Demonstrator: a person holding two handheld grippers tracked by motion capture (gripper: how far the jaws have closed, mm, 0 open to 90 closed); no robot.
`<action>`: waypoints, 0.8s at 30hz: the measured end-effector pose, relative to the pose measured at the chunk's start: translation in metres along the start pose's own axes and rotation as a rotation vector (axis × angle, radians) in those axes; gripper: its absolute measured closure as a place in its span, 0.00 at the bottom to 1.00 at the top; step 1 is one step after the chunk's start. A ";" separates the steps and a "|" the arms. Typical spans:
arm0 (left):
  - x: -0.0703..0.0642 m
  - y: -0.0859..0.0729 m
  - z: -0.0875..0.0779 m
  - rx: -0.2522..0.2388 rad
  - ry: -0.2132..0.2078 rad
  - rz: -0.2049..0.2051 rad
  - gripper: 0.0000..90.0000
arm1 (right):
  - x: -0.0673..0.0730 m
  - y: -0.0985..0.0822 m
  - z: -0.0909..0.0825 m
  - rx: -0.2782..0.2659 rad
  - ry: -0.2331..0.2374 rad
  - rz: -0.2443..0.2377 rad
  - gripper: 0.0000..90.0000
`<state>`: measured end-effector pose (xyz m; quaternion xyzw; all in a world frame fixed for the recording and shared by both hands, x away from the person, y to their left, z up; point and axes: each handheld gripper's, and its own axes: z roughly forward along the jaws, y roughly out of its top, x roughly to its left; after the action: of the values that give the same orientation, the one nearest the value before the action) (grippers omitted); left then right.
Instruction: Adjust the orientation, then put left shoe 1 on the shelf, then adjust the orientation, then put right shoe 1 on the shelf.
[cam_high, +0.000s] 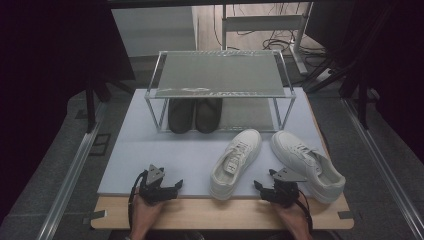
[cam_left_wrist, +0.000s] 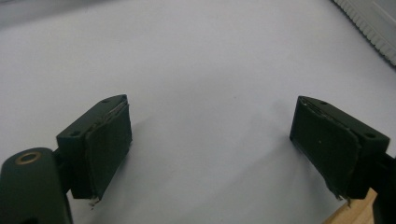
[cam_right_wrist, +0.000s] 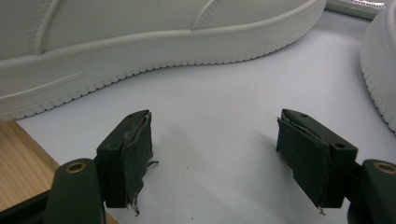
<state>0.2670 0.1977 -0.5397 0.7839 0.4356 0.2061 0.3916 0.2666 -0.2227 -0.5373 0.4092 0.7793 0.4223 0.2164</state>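
Left gripper: jaws released, over white mat | Right gripper: jaws released, between two white sneakers | Desk: dark shoes under rack

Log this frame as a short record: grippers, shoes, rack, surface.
left gripper: open, empty, low over the mat near its front edge
right gripper: open, empty, between the two white shoes
left white shoe: on the mat, toe toward the rack
right white shoe: on the mat, angled, heel at the front right
dark shoes: pair on the rack's lower level
rack: two levels, top bare
mat: pale, on a wooden table
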 end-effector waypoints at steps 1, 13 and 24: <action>0.000 0.000 0.000 0.000 0.000 -0.001 0.14 | 0.000 0.000 0.000 0.000 0.002 0.000 0.29; 0.000 0.000 0.000 0.001 -0.001 -0.006 0.14 | 0.005 0.008 -0.004 0.062 0.029 0.041 0.23; 0.000 0.000 0.000 0.001 0.001 -0.007 0.14 | 0.012 0.020 -0.016 0.040 0.085 0.013 0.50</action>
<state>0.2674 0.1974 -0.5398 0.7824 0.4386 0.2051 0.3916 0.2580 -0.2146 -0.5113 0.4000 0.7935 0.4252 0.1722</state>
